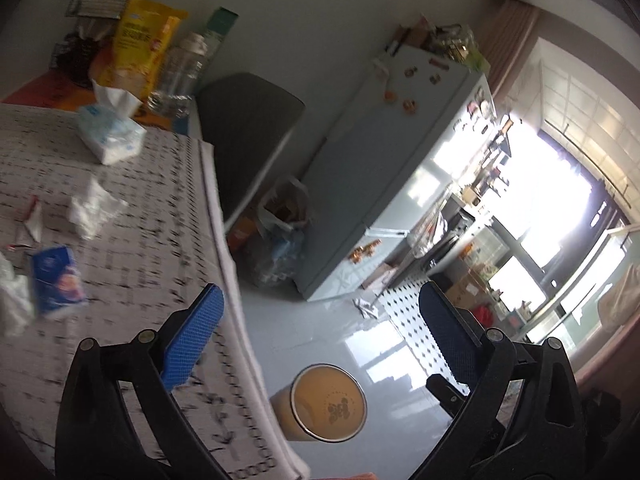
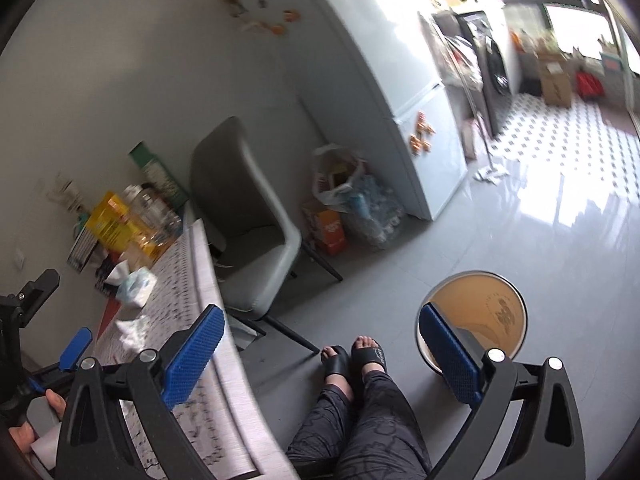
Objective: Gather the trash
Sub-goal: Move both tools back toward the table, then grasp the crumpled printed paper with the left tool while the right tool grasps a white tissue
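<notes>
My left gripper (image 1: 320,332) is open and empty over the table's edge. On the patterned table (image 1: 132,208) lie a crumpled white tissue (image 1: 92,208), a blue wrapper packet (image 1: 56,280), a small red-and-white scrap (image 1: 34,220) and more crumpled tissue (image 1: 12,300) at the far left. An orange bin (image 1: 328,408) stands on the floor below, between the left fingers. My right gripper (image 2: 320,352) is open and empty above the floor; the bin (image 2: 476,320) sits behind its right finger (image 2: 448,356). The left gripper (image 2: 60,352) shows at the left of the right wrist view.
A tissue pack (image 1: 110,132), yellow bag (image 1: 140,44) and clear bottle (image 1: 180,76) stand at the table's far end. A grey chair (image 2: 248,216), floor bags (image 2: 348,196), a fridge (image 2: 400,92) and the person's feet (image 2: 352,360) are nearby.
</notes>
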Demonstrator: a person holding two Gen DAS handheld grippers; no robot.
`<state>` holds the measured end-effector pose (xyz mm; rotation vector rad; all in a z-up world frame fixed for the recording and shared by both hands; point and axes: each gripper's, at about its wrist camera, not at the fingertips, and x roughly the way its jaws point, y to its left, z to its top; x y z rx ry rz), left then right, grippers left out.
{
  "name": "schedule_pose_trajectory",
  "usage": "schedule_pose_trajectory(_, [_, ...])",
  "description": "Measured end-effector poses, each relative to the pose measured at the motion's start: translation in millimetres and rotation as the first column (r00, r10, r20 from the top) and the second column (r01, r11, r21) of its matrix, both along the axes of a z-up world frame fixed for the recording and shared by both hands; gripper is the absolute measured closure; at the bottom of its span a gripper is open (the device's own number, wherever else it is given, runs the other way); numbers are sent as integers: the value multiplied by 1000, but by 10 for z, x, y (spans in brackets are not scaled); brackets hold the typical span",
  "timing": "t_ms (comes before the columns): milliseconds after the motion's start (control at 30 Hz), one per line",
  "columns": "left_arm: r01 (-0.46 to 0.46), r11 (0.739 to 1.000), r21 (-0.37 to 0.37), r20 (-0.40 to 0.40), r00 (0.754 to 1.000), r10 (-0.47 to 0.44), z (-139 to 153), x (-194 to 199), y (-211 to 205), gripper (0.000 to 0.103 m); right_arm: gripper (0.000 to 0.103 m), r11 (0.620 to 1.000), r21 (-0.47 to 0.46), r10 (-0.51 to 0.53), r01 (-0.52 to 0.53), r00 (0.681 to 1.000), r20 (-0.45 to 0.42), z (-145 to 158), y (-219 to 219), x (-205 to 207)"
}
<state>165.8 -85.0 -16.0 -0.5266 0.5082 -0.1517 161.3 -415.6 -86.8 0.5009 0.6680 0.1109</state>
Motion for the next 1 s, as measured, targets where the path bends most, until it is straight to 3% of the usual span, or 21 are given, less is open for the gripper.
schedule_pose_trajectory(200, [-103, 994, 26, 52, 993, 101, 146, -402, 539, 6, 7, 996, -38, 80, -78, 996, 41, 197, 563, -70])
schedule_pose_trajectory(533, [-246, 967, 69, 39, 969, 244, 99, -806, 1235, 6, 7, 968, -102, 236, -228, 969, 70, 335, 1427, -198])
schedule_pose_trajectory(833, [-375, 912, 170, 31, 926, 375, -33, -1144, 1659, 6, 7, 933, -198, 324, -302, 942, 90, 359, 2046, -307])
schedule_pose_trajectory(1000, [-399, 887, 232, 11, 913, 407, -130, -1275, 1808, 6, 7, 898, -223, 402, -378, 913, 73, 313, 2315, -344])
